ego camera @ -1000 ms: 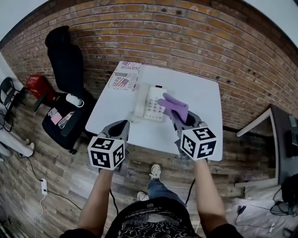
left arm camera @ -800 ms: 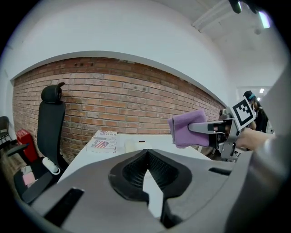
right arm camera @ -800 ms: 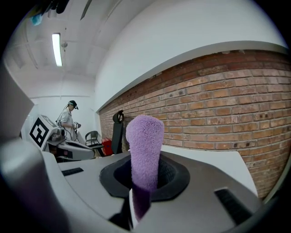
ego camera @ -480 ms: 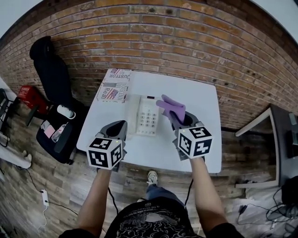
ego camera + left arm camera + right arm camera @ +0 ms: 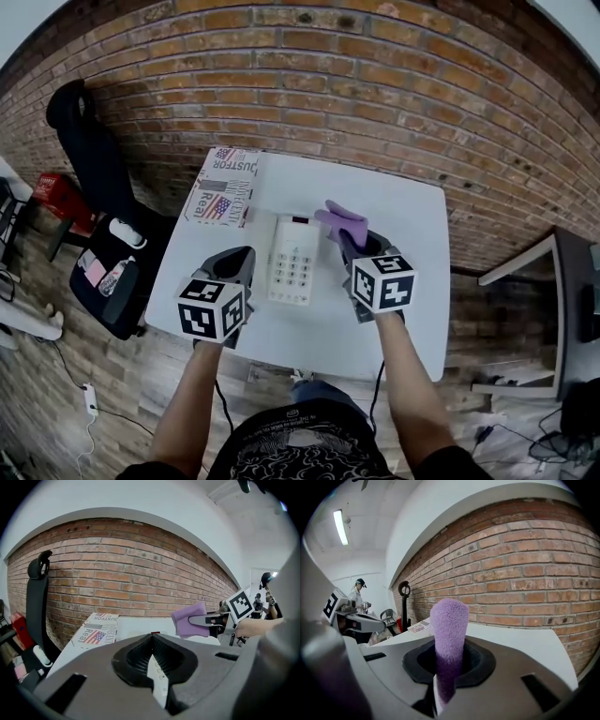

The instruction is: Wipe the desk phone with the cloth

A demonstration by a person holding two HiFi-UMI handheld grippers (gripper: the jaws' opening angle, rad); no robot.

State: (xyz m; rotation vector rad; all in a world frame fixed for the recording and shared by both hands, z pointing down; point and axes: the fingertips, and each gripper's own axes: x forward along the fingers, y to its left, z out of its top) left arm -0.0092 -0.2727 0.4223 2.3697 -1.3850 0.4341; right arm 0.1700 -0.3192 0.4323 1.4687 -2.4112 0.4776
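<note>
Over the table [image 5: 403, 234], right tongs [image 5: 352, 241] pinch the purple cloth [image 5: 339, 221]; left tongs [image 5: 244, 255] are together, empty.

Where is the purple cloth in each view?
Head view: cloth at centre, in the right tongs, right of the phone's top.
Left gripper view: cloth right of centre.
Right gripper view: cloth dead centre, upright in the tongs.
Shared landmark: the brick wall.

Bright, even light here, hardly any shadows. A ceiling strip light [image 5: 340, 527] glares in my right gripper view; edges bow fisheye-style, corners black.
</note>
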